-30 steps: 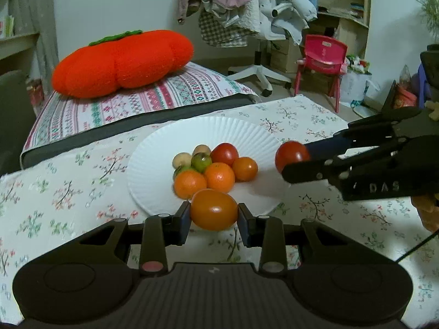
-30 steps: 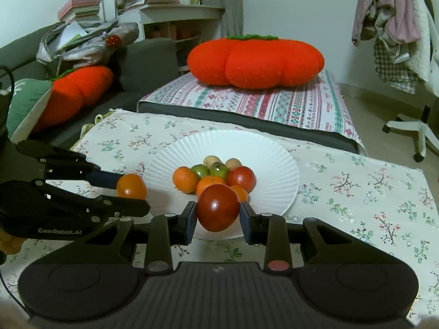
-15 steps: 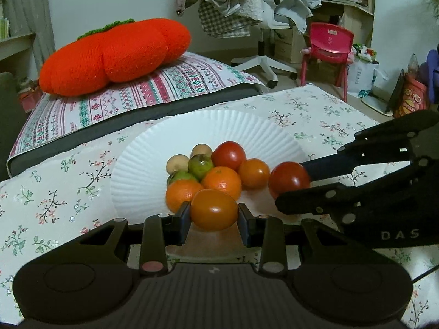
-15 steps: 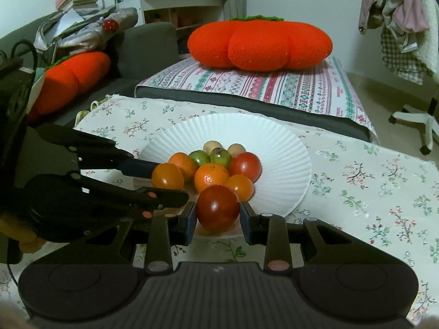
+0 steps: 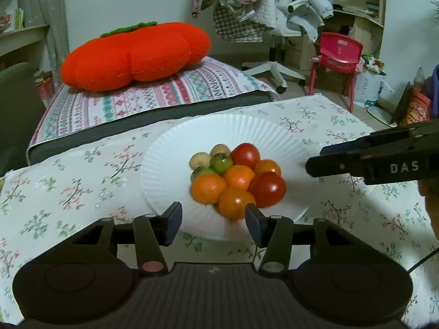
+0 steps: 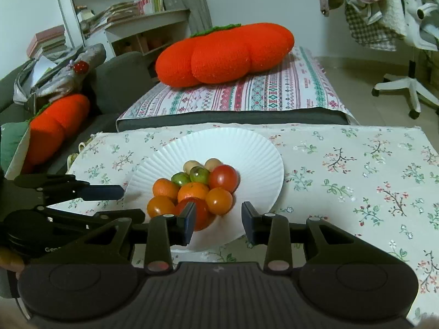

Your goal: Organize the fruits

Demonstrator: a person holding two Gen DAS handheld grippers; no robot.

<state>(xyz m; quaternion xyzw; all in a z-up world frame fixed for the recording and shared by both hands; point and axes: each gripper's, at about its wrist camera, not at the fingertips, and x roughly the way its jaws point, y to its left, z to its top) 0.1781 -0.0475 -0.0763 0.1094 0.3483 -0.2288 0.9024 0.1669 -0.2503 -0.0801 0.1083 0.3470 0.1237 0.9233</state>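
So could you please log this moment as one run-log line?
left claw: opening, empty | right claw: opening, empty | orange tomato, red tomato: on plate

The right claw (image 5: 312, 161) is cut off by the right edge of the left wrist view, so its body does not show. In the right wrist view one finger (image 6: 189, 219) covers part of the red tomato (image 6: 201, 215). A green fruit (image 5: 201, 172) is mostly hidden behind an orange (image 5: 208, 187) — its kind cannot be told. The front fruits look slightly blurred in the left wrist view.
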